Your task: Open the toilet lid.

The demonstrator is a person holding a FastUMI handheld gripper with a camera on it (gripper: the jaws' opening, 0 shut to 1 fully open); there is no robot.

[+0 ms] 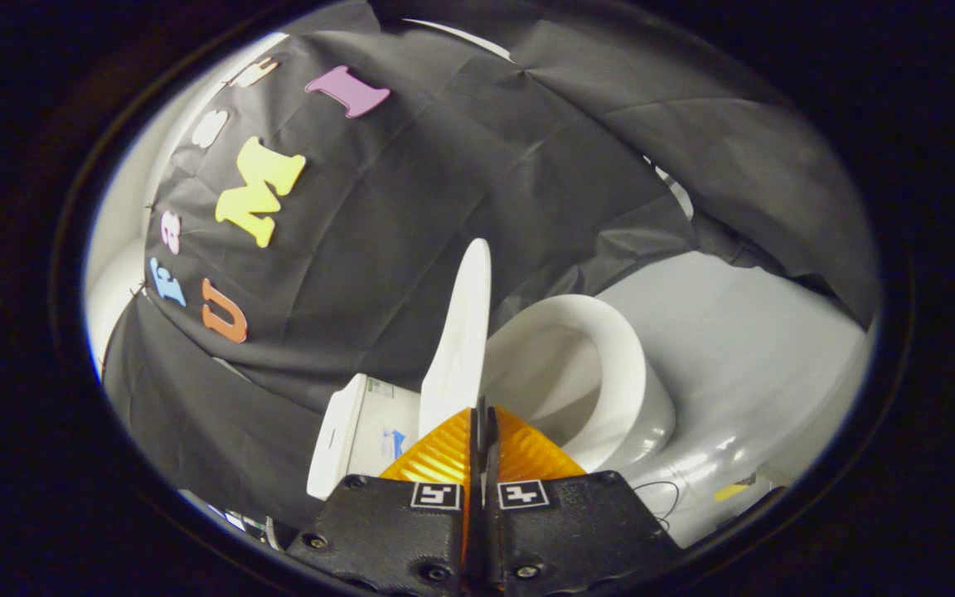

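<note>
Gripper [482, 414]: fingers pressed together, pinching the lid [462, 332] edge | lid raised near vertical over bowl [610, 373] | advise: ease it back toward tank [353, 431], release gently.

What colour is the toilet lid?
White, plain, no pattern. The gripper view shows the toilet lid raised on edge just ahead of the closed tongs.

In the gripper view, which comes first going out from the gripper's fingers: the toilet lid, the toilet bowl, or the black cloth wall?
Nearest to the gripper, fingers closed together:
1. Toilet lid, raised on edge, its lower end right at the fingertips.
2. Toilet bowl, just beyond, beside the lid.
3. Black cloth wall, farthest, behind both.
</note>
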